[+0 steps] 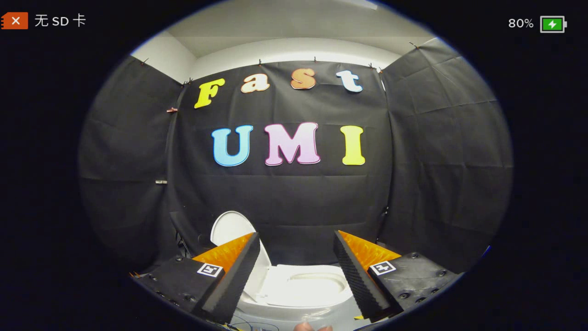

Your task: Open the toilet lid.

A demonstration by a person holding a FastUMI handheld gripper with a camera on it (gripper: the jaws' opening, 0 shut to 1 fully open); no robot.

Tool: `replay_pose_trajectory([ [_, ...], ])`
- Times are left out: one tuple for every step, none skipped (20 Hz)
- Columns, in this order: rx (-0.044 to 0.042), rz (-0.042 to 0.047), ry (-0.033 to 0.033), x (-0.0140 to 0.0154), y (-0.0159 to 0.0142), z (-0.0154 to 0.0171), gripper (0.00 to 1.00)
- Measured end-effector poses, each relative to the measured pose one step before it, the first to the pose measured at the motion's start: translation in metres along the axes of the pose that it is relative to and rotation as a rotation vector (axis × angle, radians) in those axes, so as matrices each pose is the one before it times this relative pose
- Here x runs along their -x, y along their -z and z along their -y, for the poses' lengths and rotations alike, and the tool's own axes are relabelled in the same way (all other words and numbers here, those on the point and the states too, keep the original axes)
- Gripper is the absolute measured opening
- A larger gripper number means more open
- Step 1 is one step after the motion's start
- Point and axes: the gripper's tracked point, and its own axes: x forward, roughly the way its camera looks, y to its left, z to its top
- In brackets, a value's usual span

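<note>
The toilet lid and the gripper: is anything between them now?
In the gripper view nothing lies between them. The gripper has its jaws wide open, holding nothing. The toilet lid already stands raised beyond the left jaw, and the toilet seat shows in the gap.

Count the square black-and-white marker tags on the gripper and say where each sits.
2. One marker tag sits on the left finger's base, one on the right finger's. The gripper is open, the toilet with raised lid beyond. Others may be hidden.
</note>
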Motion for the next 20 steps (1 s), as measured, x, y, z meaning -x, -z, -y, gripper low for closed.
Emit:
replay_pose_trajectory([
  [0.00000, 0.00544, 0.00495, 0.00445, -0.00356, 0.00720, 1.00],
  [0.00691, 0.00028, 0.00847, 0.00402, -0.00223, 0.00697, 1.00],
  [0.01198, 0.00647, 0.01207, 0.00522, -0.00179, 0.00884, 1.00],
  [0.00822, 0.00966, 0.00902, 0.00466, -0.00306, 0.00706, 1.00],
  [-0.00171, 0.00465, 0.00853, 0.00477, -0.00311, 0.00623, 1.00],
  [-0.00402, 0.00454, 0.00732, 0.00365, -0.00237, 0.00544, 1.00],
  [-0.00777, 0.00310, 0.01101, 0.00246, -0.00249, 0.00549, 1.00],
  [-0.01138, 0.00651, 0.00993, 0.00174, -0.00372, 0.00530, 1.00],
  [-0.00809, 0.00527, 0.00486, 0.00285, -0.00224, 0.00361, 1.00],
  [-0.00663, 0.00478, 0.00704, 0.00096, -0.00216, 0.00417, 1.00],
  [-0.00312, 0.00215, 0.00412, 0.00107, -0.00005, 0.00215, 1.00],
  [-0.00208, -0.00280, 0.00506, 0.00075, 0.00003, 0.00169, 0.99],
  [-0.00060, -0.00215, 0.00135, -0.00016, 0.00129, 0.00161, 0.99],
  [-0.00207, -0.00315, -0.00039, 0.00079, 0.00071, 0.00016, 0.98],
  [-0.00353, 0.00020, -0.00231, 0.00020, -0.00005, -0.00109, 0.98],
  [-0.00133, -0.00272, -0.00196, -0.00006, 0.00124, -0.00123, 0.98],
  [0.00152, -0.00225, -0.00224, -0.00026, 0.00207, -0.00148, 0.98],
  [0.00637, -0.00373, -0.00277, 0.00009, 0.00148, -0.00176, 0.98],
  [0.00529, -0.00097, -0.00301, -0.00123, 0.00062, -0.00182, 0.98],
  [0.00439, -0.00296, -0.00497, 0.00020, 0.00140, -0.00277, 0.98],
])
